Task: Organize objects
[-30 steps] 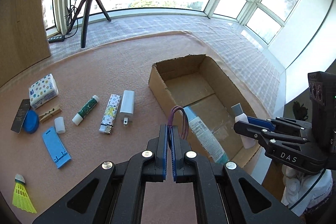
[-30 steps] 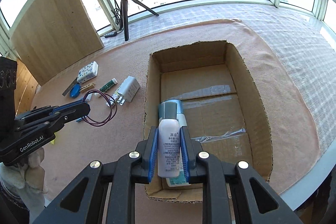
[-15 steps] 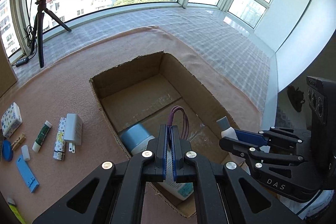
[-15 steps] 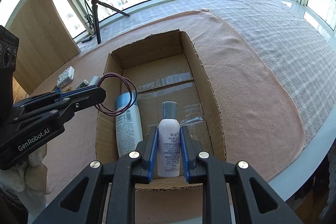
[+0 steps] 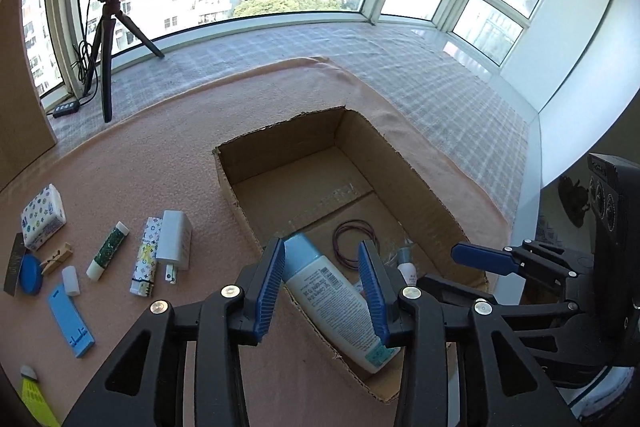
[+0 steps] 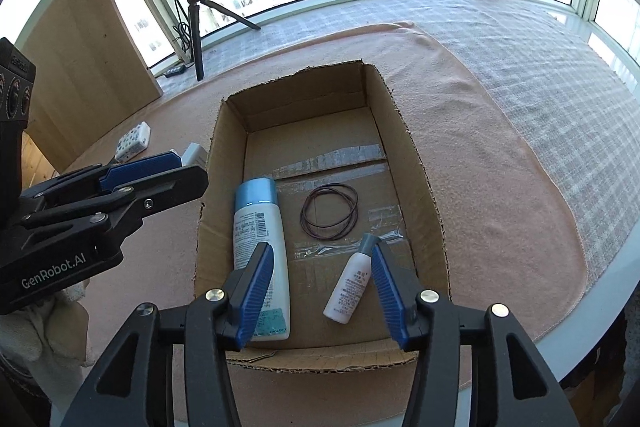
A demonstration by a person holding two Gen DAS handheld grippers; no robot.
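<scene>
An open cardboard box (image 5: 280,155) (image 6: 404,131) sits on the pink cloth. On its floor lie a large white bottle with a blue cap (image 5: 336,295) (image 6: 260,239), a loop of purple hair ties (image 5: 336,245) (image 6: 303,215) and a small white bottle with a grey cap (image 5: 406,265) (image 6: 350,283). My left gripper (image 5: 322,247) hangs over the box's near left part, its jaws opening with nothing gripped. My right gripper (image 6: 322,247) hovers over the near end, its jaws also opening. The small bottle lies loose below it, beside the right finger.
Left of the box, on the cloth, lie a white charger (image 5: 174,241), a patterned lighter (image 5: 146,255), a green tube (image 5: 108,249), a tissue packet (image 5: 42,217), a blue stand (image 5: 70,319) and a yellow shuttlecock (image 5: 36,395). A ring light tripod (image 5: 106,47) stands by the window. The table edge runs close on the right.
Both grippers went from shut to open. The hair ties left the left gripper and the small bottle left the right one; both now lie on the box floor.
</scene>
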